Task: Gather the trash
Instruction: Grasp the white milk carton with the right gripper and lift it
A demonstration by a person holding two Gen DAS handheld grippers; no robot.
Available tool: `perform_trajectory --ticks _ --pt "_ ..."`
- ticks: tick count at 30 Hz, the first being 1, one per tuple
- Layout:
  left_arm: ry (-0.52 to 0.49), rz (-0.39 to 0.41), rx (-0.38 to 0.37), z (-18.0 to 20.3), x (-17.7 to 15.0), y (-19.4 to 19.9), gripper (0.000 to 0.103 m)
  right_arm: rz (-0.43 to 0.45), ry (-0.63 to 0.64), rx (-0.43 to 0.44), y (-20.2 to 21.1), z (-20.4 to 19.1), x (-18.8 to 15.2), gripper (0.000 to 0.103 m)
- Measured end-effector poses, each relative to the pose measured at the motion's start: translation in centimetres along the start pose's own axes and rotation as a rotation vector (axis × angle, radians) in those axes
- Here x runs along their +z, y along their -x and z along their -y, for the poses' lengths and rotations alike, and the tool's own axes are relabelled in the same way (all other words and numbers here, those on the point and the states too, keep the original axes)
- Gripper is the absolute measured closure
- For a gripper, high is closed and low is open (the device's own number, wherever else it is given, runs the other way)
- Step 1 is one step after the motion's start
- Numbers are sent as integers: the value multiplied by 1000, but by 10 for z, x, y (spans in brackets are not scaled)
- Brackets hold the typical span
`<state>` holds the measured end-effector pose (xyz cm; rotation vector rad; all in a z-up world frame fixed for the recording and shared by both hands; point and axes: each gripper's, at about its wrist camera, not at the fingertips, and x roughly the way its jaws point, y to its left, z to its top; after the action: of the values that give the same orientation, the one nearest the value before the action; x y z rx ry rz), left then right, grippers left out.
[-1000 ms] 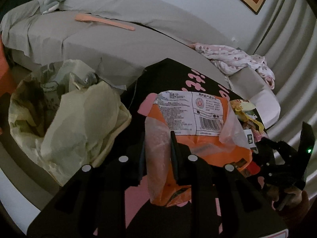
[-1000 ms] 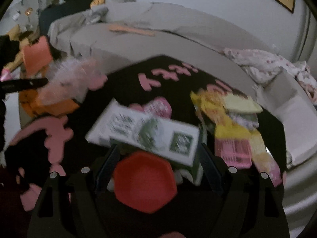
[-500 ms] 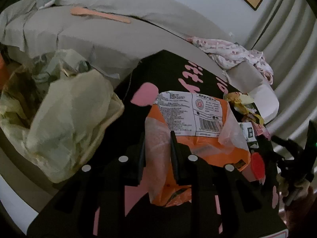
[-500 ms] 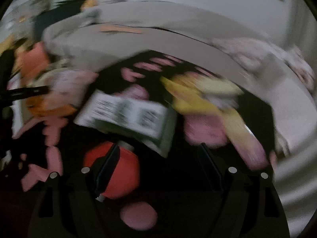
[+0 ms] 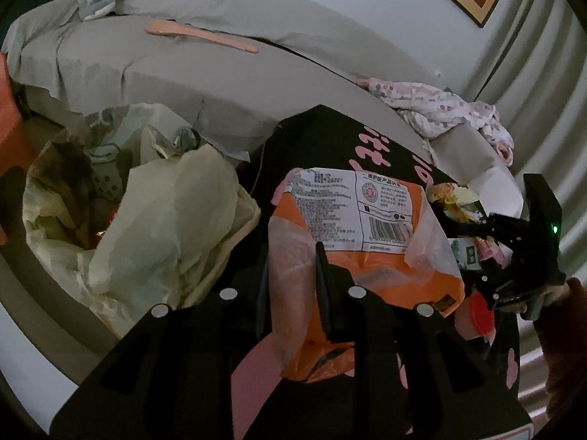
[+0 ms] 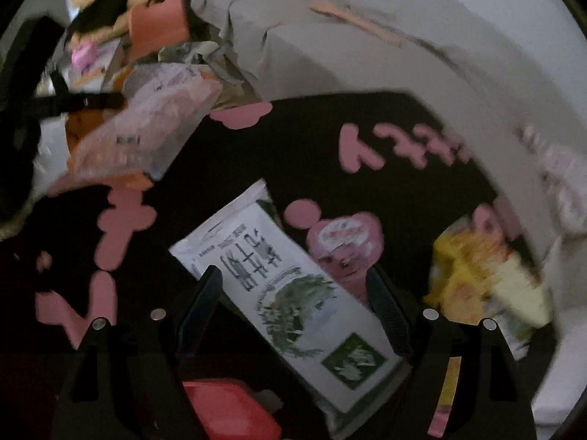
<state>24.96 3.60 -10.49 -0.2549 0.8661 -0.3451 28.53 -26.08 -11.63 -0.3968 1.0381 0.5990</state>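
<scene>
Left wrist view | left gripper [image 5: 291, 267] clenched on orange snack wrapper [image 5: 367, 256] above black pink-lettered table [image 5: 312, 139] | open pale-yellow trash bag [image 5: 146, 227] beside table's left edge, grey-covered sofa [image 5: 220, 73] behind | right gripper [image 6: 293, 293] spread wide, straddling white-green packet [image 6: 293, 293] mid-table; pink lid [image 6: 345, 242] just beyond, red cap [image 6: 227, 410] near edge, yellow wrappers [image 6: 484, 275] at right edge.

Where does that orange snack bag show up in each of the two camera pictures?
Left wrist view: the orange snack bag fills the centre, pinched in the left gripper.
Right wrist view: the same bag sits upper left, blurred.
Shared landmark: the black cloth with pink lettering under the trash.
</scene>
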Motion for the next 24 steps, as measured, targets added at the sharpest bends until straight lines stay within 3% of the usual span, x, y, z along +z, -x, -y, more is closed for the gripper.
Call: perform_trajectory --ticks 2,5,11,17,21,23,24 --pt "-4 -10 -1 0 -2 -3 82 -27 -33 31 -3 2 -7 26" --pt "1 -19 -5 0 -3 -5 82 -104 -50 -36 -8 2 -29 26" --pt "-8 -30 -12 5 -3 -13 82 -60 -98 -58 19 -6 -62 27" --pt "-38 -35 -7 11 -6 -14 82 22 -83 -54 31 -12 -42 27" --pt "-34 -32 -1 9 -7 -11 82 -15 -64 -70 11 -14 -22 27" --pt "-34 -29 3 8 -7 -9 82 -44 -69 -77 0 -12 -19 41" --pt "-35 -27 5 8 -7 -8 82 -36 -93 -79 1 -9 -20 42"
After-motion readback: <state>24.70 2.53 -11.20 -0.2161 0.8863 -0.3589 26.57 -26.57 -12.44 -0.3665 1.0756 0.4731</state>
